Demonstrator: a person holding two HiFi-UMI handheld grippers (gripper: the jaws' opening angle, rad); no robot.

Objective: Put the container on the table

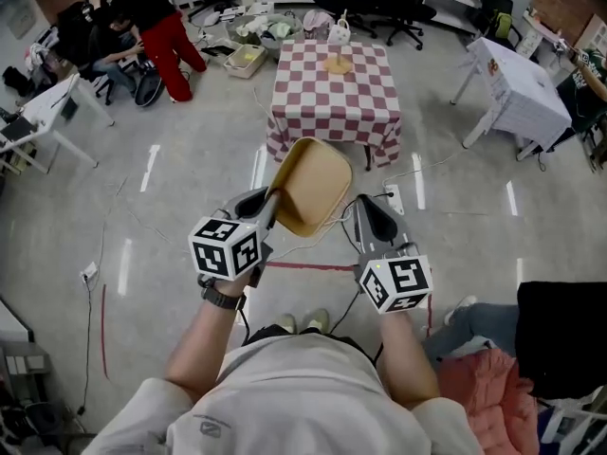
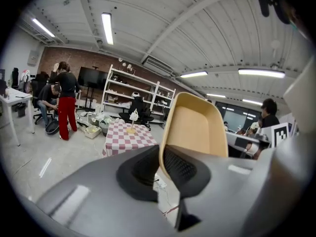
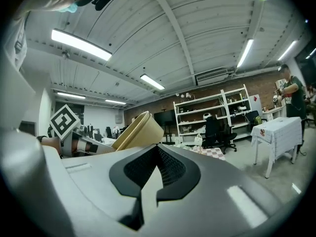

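A tan, tub-shaped container point(image 1: 313, 186) hangs tilted above the floor, its hollow turned toward me. My left gripper point(image 1: 270, 202) is shut on its lower left rim; in the left gripper view the rim of the container point(image 2: 197, 127) runs between the black pads of that gripper point(image 2: 160, 164). Just right of the container, my right gripper point(image 1: 372, 211) is shut and holds nothing. Its own view has the container point(image 3: 138, 131) to the left, beyond the closed gripper point(image 3: 157, 164). The table point(image 1: 332, 88) with a red-and-white checked cloth stands ahead across the floor.
A small white item on a wooden stand point(image 1: 339, 45) sits at the table's far edge. A white table point(image 1: 517, 88) stands to the right and people point(image 1: 156, 27) are at the back left. A power strip point(image 1: 394, 197) and red tape point(image 1: 303, 266) lie on the floor.
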